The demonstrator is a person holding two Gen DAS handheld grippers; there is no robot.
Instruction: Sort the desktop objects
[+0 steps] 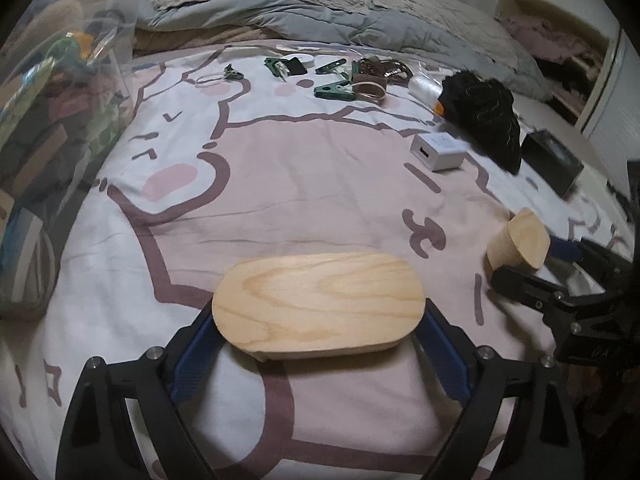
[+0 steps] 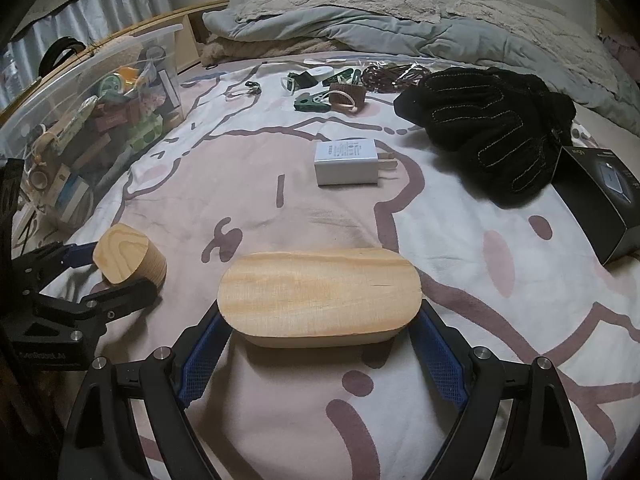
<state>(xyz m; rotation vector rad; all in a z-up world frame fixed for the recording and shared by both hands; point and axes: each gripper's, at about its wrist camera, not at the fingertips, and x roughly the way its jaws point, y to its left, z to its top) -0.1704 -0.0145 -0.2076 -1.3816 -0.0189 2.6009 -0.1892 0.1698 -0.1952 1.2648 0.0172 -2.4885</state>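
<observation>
**Two wooden blocks, one clamped in each tong, both lying crosswise**

The left gripper (image 1: pixel 319 311) holds the left block (image 1: pixel 318 292), a flat oval piece of pale wood. In the left wrist view its long axis runs from 9 o'clock to 3 o'clock, across the line of the fingers, and its broad grained face is turned up toward the camera. The blue pads (image 1: pixel 200 344) press on the two rounded ends, so the tongs are closed on the block, with the jaws standing wide because the block is long.

The right gripper (image 2: pixel 321 314) holds the right block (image 2: pixel 320 288) in the same manner. The long axis is again 9 to 3 o'clock, the wide face is up, and one pad sits on each end. I cannot tell whether either block is lifted or touches the bed sheet (image 2: pixel 280 208).

Both hands point forward and steeply down at the sheet, side by side. From the right wrist camera the left tool is seen at 8 o'clock, with its block end-on between the black fingers.

Beyond the right block, at 12 o'clock, a white charger (image 2: pixel 346 162) lies on the sheet. The black gloves (image 2: pixel 488 128) are at 2 o'clock, with a black box (image 2: pixel 604 200) just beside them. A clear bin (image 2: pixel 92 92) full of small things stands at 10 o'clock.
</observation>
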